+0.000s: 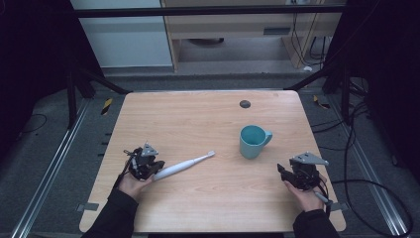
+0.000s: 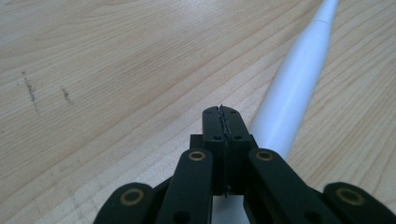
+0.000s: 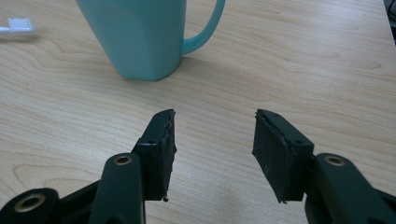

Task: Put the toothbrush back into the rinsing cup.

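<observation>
A light wooden table point(image 1: 198, 119) with rounded corners is seen from above, its grain running left to right. A small dark round spot point(image 1: 244, 104), possibly a cable hole or a cap, is set into the surface near the far edge, right of centre. A teal mug point(image 1: 252, 141) is stood upright on the right half, its handle turned to the far right. A white electric toothbrush point(image 1: 184, 165) is laid flat on the left half, its bristled head pointed toward the mug and kept apart from it. A few faint dark scuffs point(image 2: 31, 91) are marked on the wood beside the toothbrush handle.
</observation>
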`<state>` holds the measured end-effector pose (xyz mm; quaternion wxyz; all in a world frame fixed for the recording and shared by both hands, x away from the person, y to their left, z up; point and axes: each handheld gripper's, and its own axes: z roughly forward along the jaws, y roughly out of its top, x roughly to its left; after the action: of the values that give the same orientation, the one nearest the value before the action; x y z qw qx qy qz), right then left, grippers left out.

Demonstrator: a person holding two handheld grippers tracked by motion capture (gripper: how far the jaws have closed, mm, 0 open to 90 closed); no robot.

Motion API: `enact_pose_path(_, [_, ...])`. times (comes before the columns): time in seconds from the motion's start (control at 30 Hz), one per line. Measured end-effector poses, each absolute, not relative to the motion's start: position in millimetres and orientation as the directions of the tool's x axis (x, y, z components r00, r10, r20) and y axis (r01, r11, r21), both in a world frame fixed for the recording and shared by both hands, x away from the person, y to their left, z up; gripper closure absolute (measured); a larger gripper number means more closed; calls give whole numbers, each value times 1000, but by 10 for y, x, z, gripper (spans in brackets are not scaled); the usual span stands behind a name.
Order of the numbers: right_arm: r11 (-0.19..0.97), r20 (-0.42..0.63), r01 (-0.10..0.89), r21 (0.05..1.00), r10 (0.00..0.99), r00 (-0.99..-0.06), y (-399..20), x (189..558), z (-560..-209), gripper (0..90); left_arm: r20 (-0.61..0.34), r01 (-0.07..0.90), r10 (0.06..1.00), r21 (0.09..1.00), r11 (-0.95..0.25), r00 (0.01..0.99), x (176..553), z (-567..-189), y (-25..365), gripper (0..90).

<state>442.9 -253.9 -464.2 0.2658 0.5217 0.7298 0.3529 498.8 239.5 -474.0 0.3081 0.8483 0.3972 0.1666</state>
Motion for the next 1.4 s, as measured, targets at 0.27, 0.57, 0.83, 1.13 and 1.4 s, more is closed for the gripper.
enact_pose_path(0.27, [207,-21,571,795,949,-314,-2555,4429,-4641,484,34,553,780,686,-473,624,4928,-4623,2456,896])
enact_pose_path(0.57, [200,-18,573,795,951,-308,-2570,4437,-4642,471,108,417,738,766,-489,666,4912,-4273,2543,668])
enact_pose_path(0.83, [202,-18,575,793,951,-309,-2576,4442,-4644,461,43,442,706,752,-489,707,4964,-4182,2568,555])
enact_pose_path(1.13, [199,-15,581,789,952,-306,-2586,4450,-4647,453,44,444,645,690,-571,763,4995,-4226,2452,438])
enact_pose_path(1.4, [211,-24,580,787,950,-312,-2595,4459,-4653,449,27,454,593,616,-644,805,5043,-4310,2354,398])
